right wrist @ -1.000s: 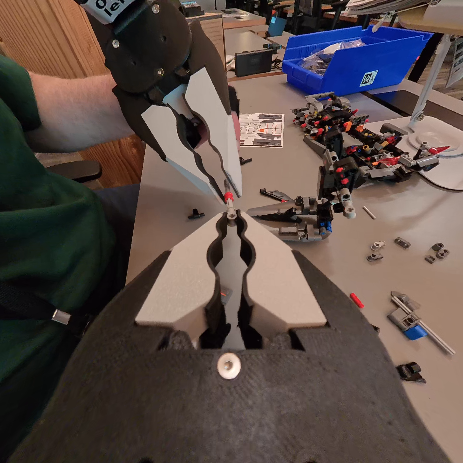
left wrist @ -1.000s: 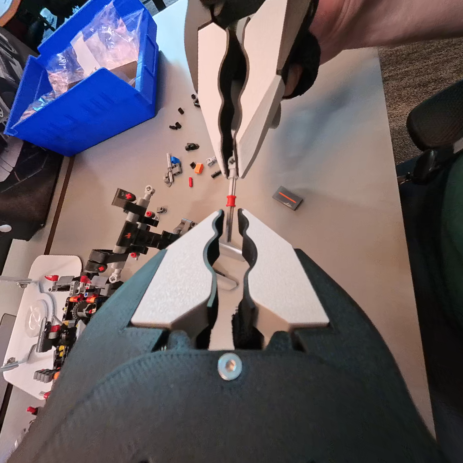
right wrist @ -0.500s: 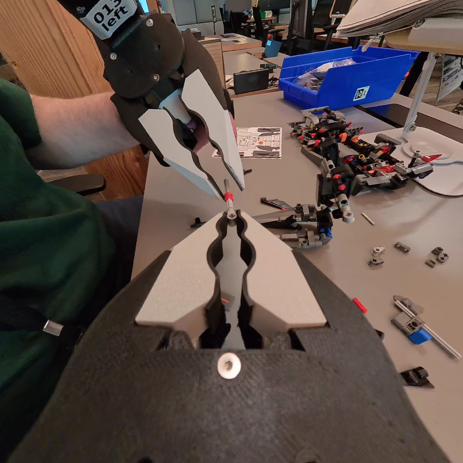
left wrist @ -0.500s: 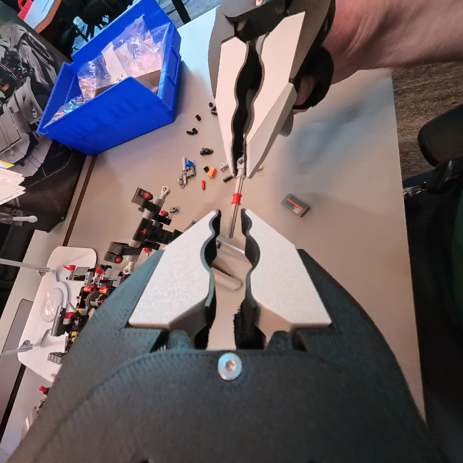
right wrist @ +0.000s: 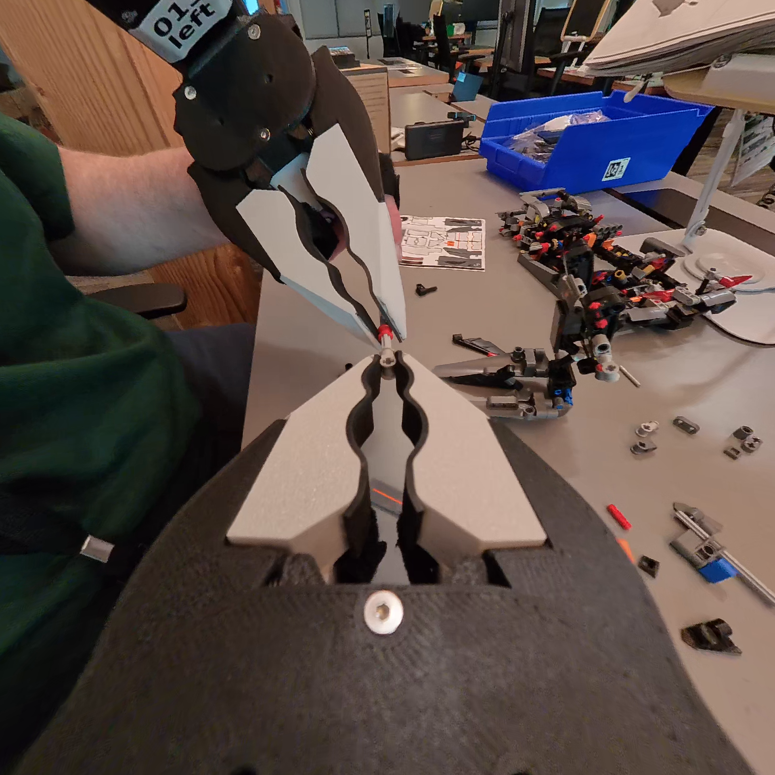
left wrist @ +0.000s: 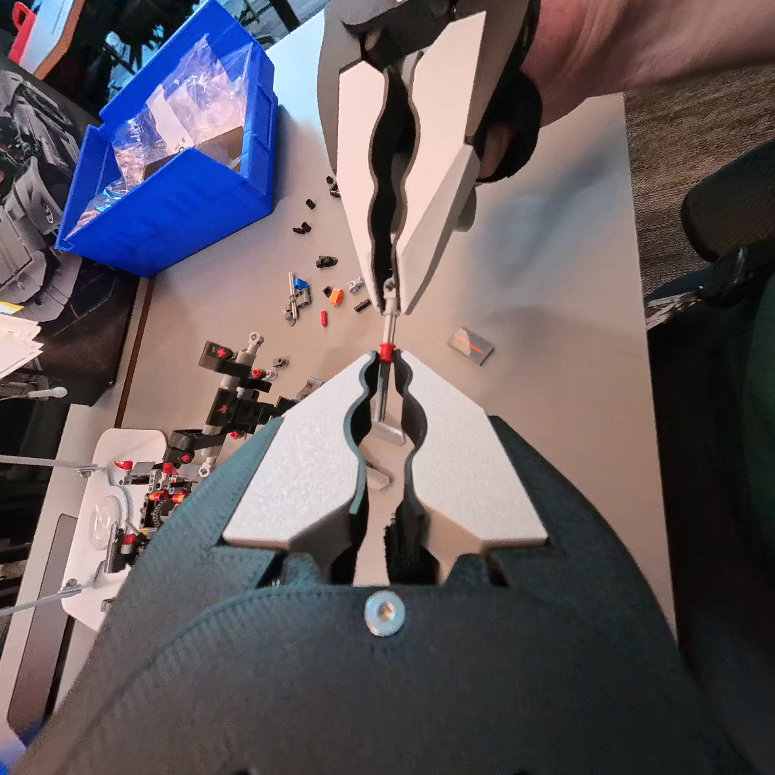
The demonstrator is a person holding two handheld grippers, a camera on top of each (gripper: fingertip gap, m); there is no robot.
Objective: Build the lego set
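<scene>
Both tools closed on one grey axle (left wrist: 389, 327) — left tool (left wrist: 385, 356) at its red bush (left wrist: 385, 350), right tool (right wrist: 388, 361) on the end.

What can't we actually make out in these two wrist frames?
- Left wrist view: lower end of the thin grey axle with a red bush, hidden between the left gripper fingers.
- Right wrist view: dark tile with an orange line, only a sliver shows between the right gripper fingers.
- Left wrist view: contents of the blue plastic bin, behind crumpled clear bags.
- Right wrist view: black piece near the bottom right, blurred.
</scene>
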